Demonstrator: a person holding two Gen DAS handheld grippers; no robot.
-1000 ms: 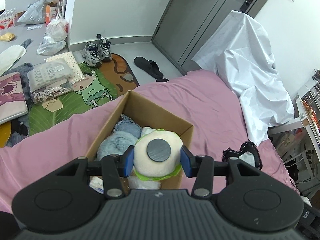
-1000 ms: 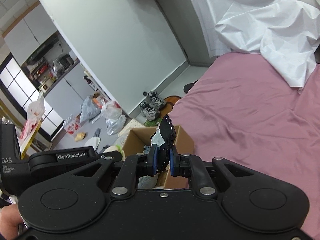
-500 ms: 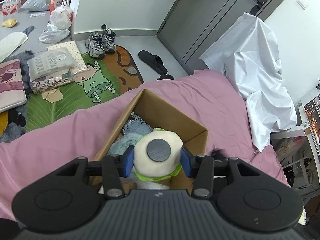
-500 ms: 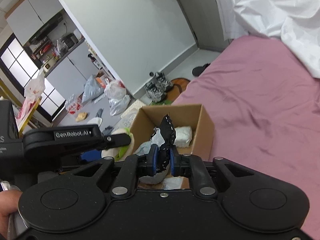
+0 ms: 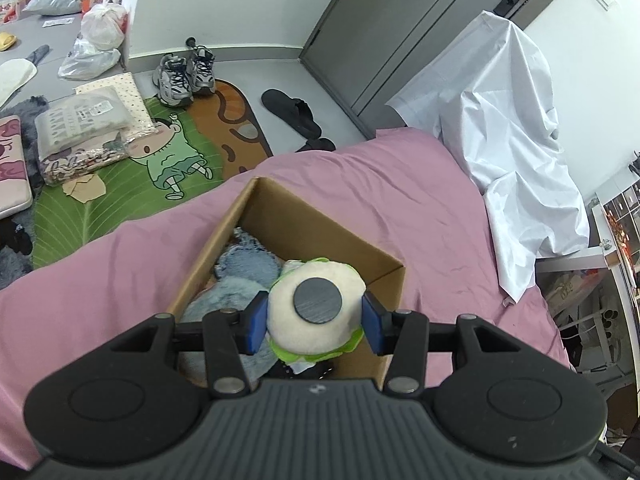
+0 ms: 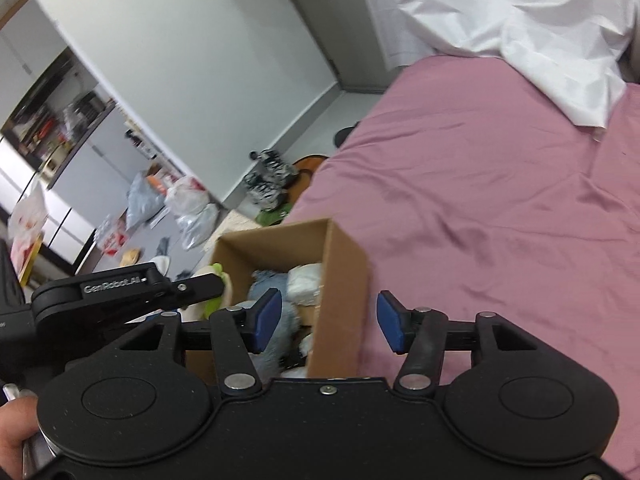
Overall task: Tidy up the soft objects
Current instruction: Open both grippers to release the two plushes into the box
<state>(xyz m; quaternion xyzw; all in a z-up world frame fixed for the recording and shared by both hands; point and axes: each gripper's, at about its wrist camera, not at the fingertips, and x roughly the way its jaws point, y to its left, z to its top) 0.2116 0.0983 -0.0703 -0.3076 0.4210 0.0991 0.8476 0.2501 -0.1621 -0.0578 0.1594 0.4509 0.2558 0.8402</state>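
Note:
An open cardboard box (image 5: 320, 236) stands on the pink bed (image 5: 380, 192). It holds a blue fuzzy item (image 5: 248, 268) and other soft things. My left gripper (image 5: 316, 318) is shut on a cream plush toy (image 5: 316, 332) with a green frill and a dark round patch, held over the box. In the right wrist view my right gripper (image 6: 328, 322) is open and empty, above the near right corner of the box (image 6: 340, 276). A black-and-white lacy item (image 6: 298, 354) lies in the box below it. The left gripper's arm (image 6: 120, 292) and the plush (image 6: 218, 280) show at the left.
A white sheet (image 5: 512, 152) drapes over furniture beyond the bed. On the floor lie a green cartoon rug (image 5: 132, 176), packed fabric bundles (image 5: 84, 136), sneakers (image 5: 186, 74), slippers (image 5: 292, 112) and plastic bags (image 5: 96, 40). A grey door (image 5: 420, 20) is behind.
My right gripper has opened and let go of the black-and-white lacy item, which now lies in the box. My left gripper has moved further over the box with the plush.

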